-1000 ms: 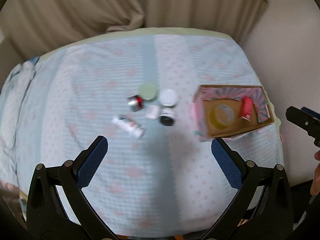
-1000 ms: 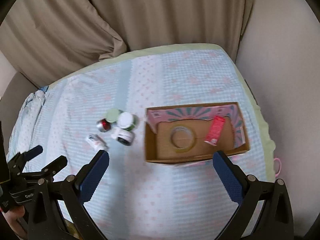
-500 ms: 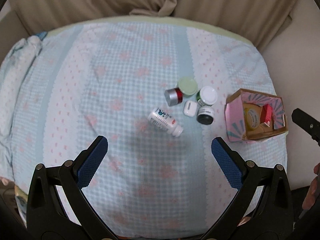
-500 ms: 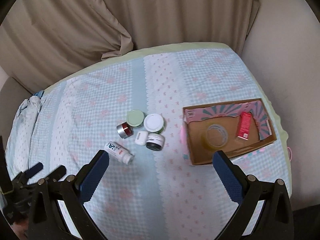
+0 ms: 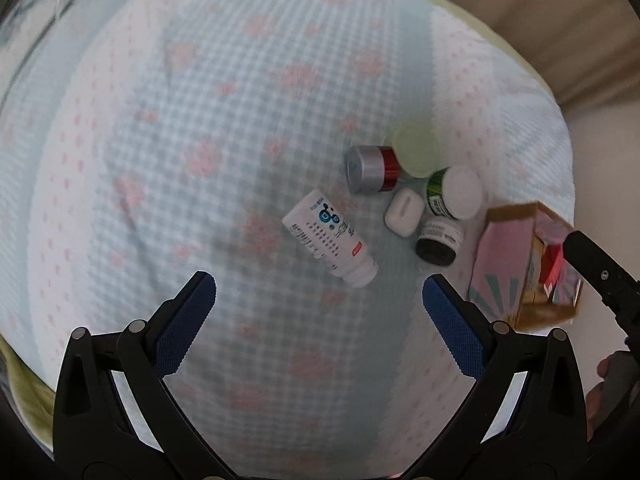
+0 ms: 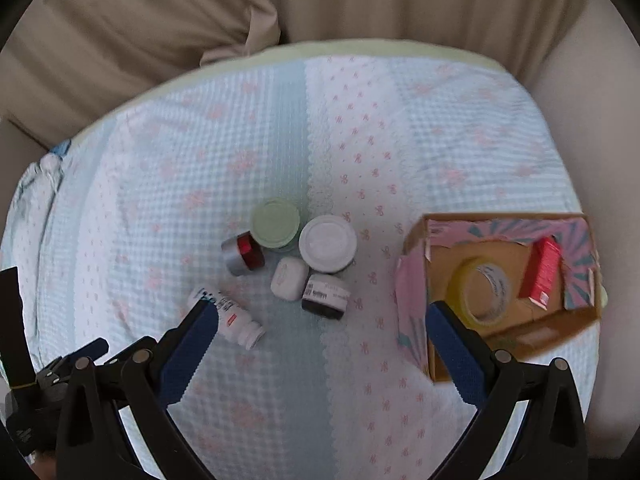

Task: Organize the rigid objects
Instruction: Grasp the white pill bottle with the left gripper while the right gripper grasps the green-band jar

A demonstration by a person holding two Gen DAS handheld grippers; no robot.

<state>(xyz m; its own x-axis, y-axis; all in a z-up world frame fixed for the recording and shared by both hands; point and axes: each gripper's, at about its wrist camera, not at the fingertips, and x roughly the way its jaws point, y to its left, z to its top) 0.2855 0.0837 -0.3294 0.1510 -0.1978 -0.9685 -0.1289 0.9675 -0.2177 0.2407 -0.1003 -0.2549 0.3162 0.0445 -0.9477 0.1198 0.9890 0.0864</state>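
Observation:
A white printed bottle [image 5: 330, 237] [image 6: 230, 316] lies on its side on the bedspread, just beyond my open, empty left gripper [image 5: 319, 300]. Past it cluster a silver-and-red jar [image 5: 372, 168] [image 6: 243, 255], a pale green lid [image 5: 416, 150] [image 6: 275, 222], a white-capped green jar [image 5: 454, 194] [image 6: 327, 243], a white earbud case [image 5: 404, 213] [image 6: 289, 279] and a black-based jar [image 5: 438, 239] [image 6: 325, 296]. At the right stands a cardboard box [image 5: 500, 264] [image 6: 412, 280] with a tape roll [image 6: 480, 294] and a red pack [image 6: 542, 270] inside. My right gripper [image 6: 320, 332] is open and empty above the cluster.
A pale blue checked bedspread [image 6: 360, 140] covers the bed, edged by a green sheet [image 6: 360, 46]. Beige curtains [image 6: 200, 8] hang behind and a plain wall [image 6: 580, 120] runs along the right. A hand's fingertips [image 5: 606, 368] hold the other gripper at the right edge.
Both grippers have moved closer to the cluster of jars; the objects look larger and nearer. The left view has swung left, pushing the box toward its right edge. Jaws stay open.

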